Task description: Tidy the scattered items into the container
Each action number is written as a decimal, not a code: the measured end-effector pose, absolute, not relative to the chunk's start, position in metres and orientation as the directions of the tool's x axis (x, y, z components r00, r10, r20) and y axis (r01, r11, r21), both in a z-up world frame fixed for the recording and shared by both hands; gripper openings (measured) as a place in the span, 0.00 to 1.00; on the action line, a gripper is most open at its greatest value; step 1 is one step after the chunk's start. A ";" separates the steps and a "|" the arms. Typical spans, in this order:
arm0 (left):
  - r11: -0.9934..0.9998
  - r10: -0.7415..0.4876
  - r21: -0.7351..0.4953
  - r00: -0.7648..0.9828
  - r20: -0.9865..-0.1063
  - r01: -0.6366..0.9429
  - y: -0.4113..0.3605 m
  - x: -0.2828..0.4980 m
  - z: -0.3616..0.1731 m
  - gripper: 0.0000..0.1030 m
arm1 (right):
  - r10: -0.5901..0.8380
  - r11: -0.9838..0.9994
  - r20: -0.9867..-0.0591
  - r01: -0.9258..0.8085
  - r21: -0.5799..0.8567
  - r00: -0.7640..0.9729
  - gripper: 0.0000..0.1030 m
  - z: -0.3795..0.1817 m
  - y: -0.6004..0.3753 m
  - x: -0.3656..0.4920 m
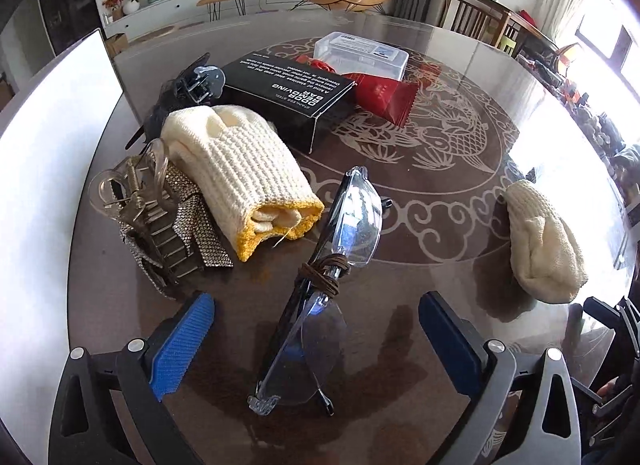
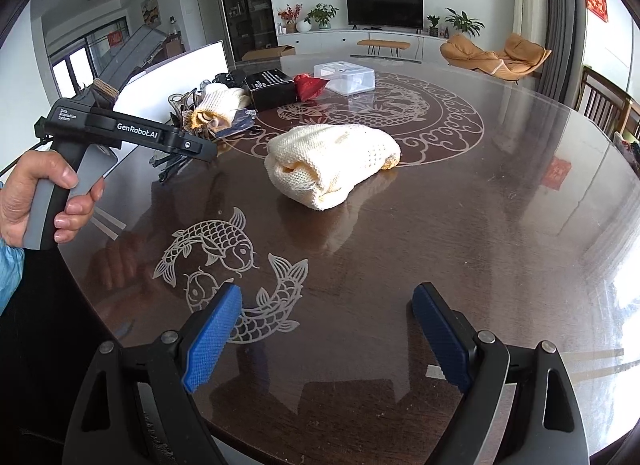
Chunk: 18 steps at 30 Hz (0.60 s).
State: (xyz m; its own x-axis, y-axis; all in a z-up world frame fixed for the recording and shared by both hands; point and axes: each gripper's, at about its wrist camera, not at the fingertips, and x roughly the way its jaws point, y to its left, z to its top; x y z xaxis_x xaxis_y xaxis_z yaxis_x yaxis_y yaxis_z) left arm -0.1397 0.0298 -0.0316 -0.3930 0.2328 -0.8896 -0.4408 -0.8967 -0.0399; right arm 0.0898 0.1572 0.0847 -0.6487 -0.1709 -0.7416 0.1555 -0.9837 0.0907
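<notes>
My left gripper (image 1: 316,325) is open, its blue pads on either side of clear safety glasses (image 1: 320,265) with a brown cord wound round them. Beside them lie a cream knit glove (image 1: 240,169), a rhinestone hair clip (image 1: 168,221), a black hair claw (image 1: 188,89), a black box (image 1: 288,93), a red packet (image 1: 380,97) and a clear plastic container (image 1: 360,55). A second cream glove (image 1: 544,241) lies to the right. My right gripper (image 2: 326,329) is open and empty above the table, short of that glove (image 2: 332,159).
A white board (image 1: 52,169) stands along the table's left edge. The round dark table (image 2: 480,225) has a glass top with fish patterns. The left gripper's body and the hand holding it show in the right wrist view (image 2: 120,133). Wooden chairs (image 1: 476,21) stand behind.
</notes>
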 end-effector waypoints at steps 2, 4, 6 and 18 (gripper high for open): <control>-0.887 0.212 -0.006 -0.395 -0.894 -0.462 0.045 -0.139 -0.032 1.00 | -0.176 -0.983 -0.737 0.156 0.097 -0.652 0.86 0.085 0.158 0.091; -0.873 0.217 0.002 -0.392 -0.894 -0.488 0.059 -0.135 -0.032 1.00 | -0.172 -0.983 -0.736 0.157 0.090 -0.654 0.86 0.084 0.157 0.091; -0.870 0.221 0.010 -0.406 -0.887 -0.494 0.068 -0.129 -0.030 0.99 | -0.174 -0.983 -0.739 0.163 0.087 -0.651 0.86 0.084 0.157 0.090; -0.988 0.087 -0.002 -0.557 -0.826 -0.152 0.015 -0.071 -0.018 0.20 | -0.382 -0.885 -0.676 0.038 0.464 -0.630 0.86 0.118 0.181 0.036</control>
